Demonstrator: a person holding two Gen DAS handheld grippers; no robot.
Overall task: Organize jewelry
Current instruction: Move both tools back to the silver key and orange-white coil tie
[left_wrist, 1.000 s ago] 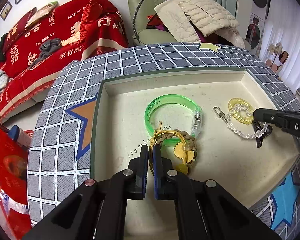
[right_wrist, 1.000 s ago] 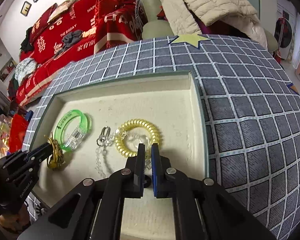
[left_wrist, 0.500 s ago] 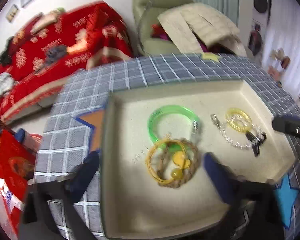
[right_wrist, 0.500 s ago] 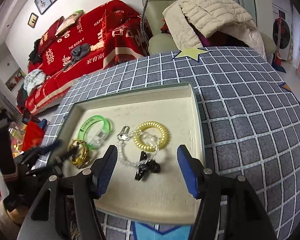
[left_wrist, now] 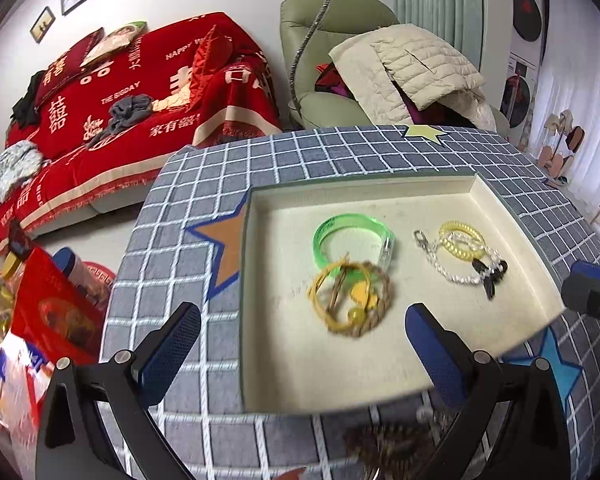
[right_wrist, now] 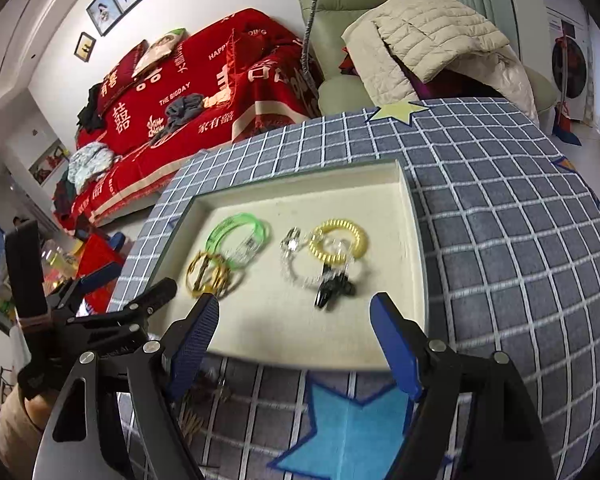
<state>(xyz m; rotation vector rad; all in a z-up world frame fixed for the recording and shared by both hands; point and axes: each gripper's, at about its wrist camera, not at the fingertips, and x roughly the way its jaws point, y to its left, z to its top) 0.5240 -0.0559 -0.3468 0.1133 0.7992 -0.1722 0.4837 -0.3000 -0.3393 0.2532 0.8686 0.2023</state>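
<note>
A cream tray (left_wrist: 300,376) (right_wrist: 414,240) lies on the checked cloth. In it are a green bangle (left_wrist: 332,226) (right_wrist: 220,232), a gold and braided bracelet bundle (left_wrist: 350,300) (right_wrist: 206,276), a yellow coil band (left_wrist: 460,240) (right_wrist: 340,240), a clear bead chain (left_wrist: 440,264) (right_wrist: 290,256) and a black clip (left_wrist: 490,276) (right_wrist: 332,288). My left gripper (left_wrist: 300,344) is open and empty, near the tray's front edge. My right gripper (right_wrist: 294,340) is open and empty, also at the front edge. A dark beaded piece (left_wrist: 392,444) lies on the cloth in front of the tray.
The table carries a grey checked cloth (right_wrist: 520,240) with star patches. A red-covered sofa (left_wrist: 140,92) and a green armchair (left_wrist: 328,24) with a beige jacket stand behind. Red packets and clutter (left_wrist: 56,312) lie at the left of the table.
Both grippers opened, the left letting go of the gold bracelet bundle and the right releasing at the black clip. Both pulled back and up from the tray.
</note>
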